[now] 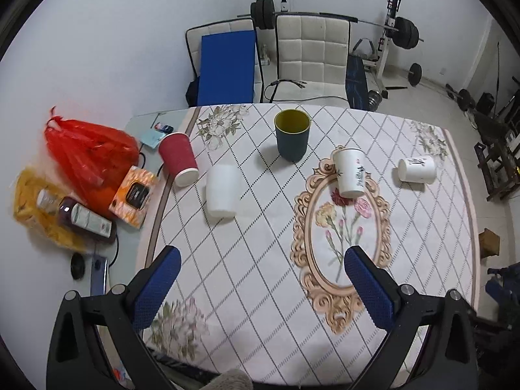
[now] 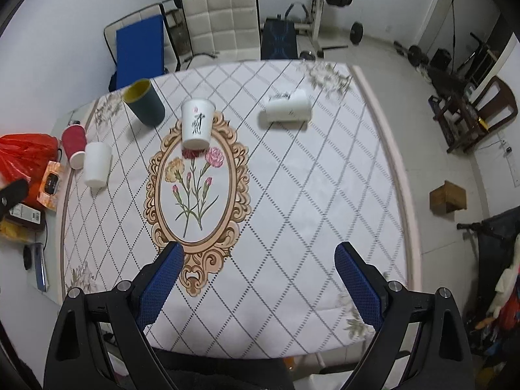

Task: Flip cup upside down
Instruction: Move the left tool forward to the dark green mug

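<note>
Several cups stand on the patterned tablecloth (image 1: pixel 260 227). A dark blue cup with a yellow inside (image 1: pixel 291 135) (image 2: pixel 144 102) stands upright, mouth up, at the far middle. A red paper cup (image 1: pixel 178 159) (image 2: pixel 74 146) and a plain white cup (image 1: pixel 222 190) (image 2: pixel 97 164) stand at the left. A white printed cup (image 1: pixel 349 172) (image 2: pixel 197 123) stands on the oval frame print. Another white printed cup (image 1: pixel 417 169) (image 2: pixel 287 109) lies on its side at the right. My left gripper (image 1: pixel 261 266) and right gripper (image 2: pixel 258 265) are both open and empty above the near table edge.
A red plastic bag (image 1: pixel 87 149), an orange packet (image 1: pixel 134 192), a bottle (image 1: pixel 86 217) and yellow bag lie left of the cloth. White chairs (image 1: pixel 312 55) and gym weights (image 1: pixel 404 32) stand behind the table. A wooden box (image 2: pixel 448 196) sits on the floor at right.
</note>
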The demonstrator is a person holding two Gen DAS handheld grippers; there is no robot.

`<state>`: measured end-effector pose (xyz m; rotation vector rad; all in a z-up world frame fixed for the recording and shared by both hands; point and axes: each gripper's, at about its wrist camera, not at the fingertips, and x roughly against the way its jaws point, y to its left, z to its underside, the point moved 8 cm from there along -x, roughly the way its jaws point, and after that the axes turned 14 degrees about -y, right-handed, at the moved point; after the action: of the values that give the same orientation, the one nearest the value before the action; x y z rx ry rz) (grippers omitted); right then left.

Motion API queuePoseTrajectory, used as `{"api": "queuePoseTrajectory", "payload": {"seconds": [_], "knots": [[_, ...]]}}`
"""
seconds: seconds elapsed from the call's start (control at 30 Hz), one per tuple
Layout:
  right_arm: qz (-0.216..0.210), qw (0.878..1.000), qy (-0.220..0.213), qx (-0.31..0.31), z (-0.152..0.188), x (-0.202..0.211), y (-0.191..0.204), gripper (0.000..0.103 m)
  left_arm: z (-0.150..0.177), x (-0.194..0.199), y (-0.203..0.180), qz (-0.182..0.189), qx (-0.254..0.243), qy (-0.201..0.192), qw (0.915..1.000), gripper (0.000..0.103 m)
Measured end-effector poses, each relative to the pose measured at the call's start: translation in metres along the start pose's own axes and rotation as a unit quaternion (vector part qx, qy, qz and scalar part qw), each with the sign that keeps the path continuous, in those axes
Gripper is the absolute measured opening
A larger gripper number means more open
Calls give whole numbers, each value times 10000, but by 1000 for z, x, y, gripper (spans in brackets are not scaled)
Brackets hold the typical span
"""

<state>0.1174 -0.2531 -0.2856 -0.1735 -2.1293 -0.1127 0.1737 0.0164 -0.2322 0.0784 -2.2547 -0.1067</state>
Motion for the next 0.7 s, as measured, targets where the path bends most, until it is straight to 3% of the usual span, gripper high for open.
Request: {"api": "queuePoseTrajectory", "payload": {"seconds": [0.17,0.43,0.7], "knots": [[144,9994,306,-47,5,-46,15,96,-14,-49,4,85,-122,103,9998,103],[337,9974,638,-76,0,-113,35,96,-37,-133,5,58,-515,-160,9985,103],[507,9947,891,-40,-17,-175,43,96,-51,-196,-12,108,-557,-294,9980,103]]}}
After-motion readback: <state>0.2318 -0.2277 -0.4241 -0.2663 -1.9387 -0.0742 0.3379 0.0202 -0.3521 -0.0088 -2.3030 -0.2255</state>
